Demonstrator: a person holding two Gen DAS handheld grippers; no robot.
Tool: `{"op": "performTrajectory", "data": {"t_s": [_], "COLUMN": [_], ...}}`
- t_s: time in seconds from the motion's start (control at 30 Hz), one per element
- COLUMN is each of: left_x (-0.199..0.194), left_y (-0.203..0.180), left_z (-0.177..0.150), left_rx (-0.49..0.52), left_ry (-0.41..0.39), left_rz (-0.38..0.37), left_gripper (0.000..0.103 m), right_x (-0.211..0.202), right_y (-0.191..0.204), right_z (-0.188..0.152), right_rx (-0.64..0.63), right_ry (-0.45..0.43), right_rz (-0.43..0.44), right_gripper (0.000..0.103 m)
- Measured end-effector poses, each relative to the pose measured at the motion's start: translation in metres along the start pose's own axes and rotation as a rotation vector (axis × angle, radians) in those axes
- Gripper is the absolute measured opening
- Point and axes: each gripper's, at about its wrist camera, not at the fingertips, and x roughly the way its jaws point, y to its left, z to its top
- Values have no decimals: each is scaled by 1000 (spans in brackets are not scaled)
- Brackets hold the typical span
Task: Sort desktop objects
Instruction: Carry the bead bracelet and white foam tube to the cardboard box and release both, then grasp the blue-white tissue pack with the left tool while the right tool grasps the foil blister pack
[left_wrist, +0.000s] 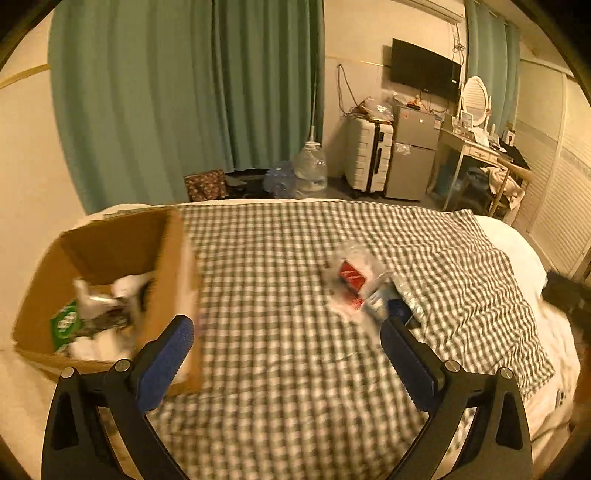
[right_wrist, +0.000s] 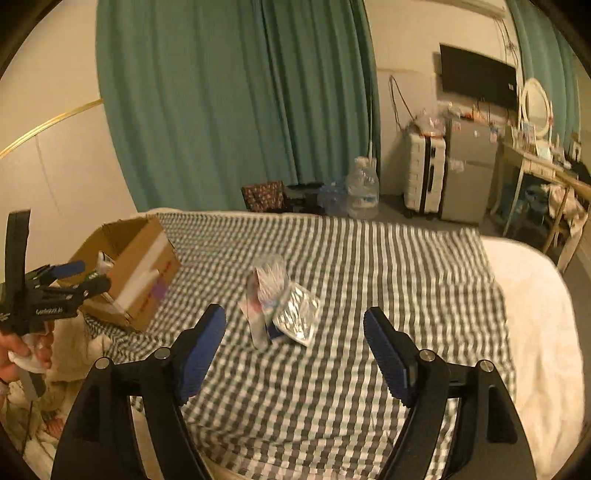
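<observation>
Cardboard box (left_wrist: 110, 258) sits beside the left tool's (left_wrist: 288, 328) left finger, holding white wrappers and a green packet (left_wrist: 66, 325). Both tools spread, empty. Loose packets (right_wrist: 284, 306) lie ahead of the right tool (right_wrist: 295, 328) on the bed's checked cloth (right_wrist: 369, 258).

Green curtains (left_wrist: 184, 92), a wall TV (left_wrist: 424, 70), white suitcase (left_wrist: 367, 158), small fridge (left_wrist: 413, 155), water jug (left_wrist: 310, 166).

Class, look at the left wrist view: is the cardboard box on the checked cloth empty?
No: the cardboard box already holds several things, among them a green packet and white items.
</observation>
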Motion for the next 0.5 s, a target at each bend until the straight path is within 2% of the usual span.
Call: {"op": "performTrajectory", "data": {"t_s": [0.1,0.2,0.27,0.33,0.43,0.5], "left_x": [28,59,83,106,132,145], "left_y": [-15,-19,-19,-17,-14,-13], "left_z": [4,11,19,23,16,6], "left_rx": [-12,-94,-190,-285,-363,-388], "left_ry": [1,10,28,56,87,99], "left_rz": [-4,-3,-8,47,148,153], "left_gripper": [103,103,103,103,103,103], "right_x": [19,44,69,90,132,154], "right_y": [-8,-14,-15,-16,-23,-25], "right_z": [-13,-18,-19,-21,-23,-23], "right_rx": [24,31,48,75,162,196], "right_ry": [32,65,88,112,161,186], "right_rz": [17,18,25,24,54,69], "right_gripper": [77,77,77,77,77,77]}}
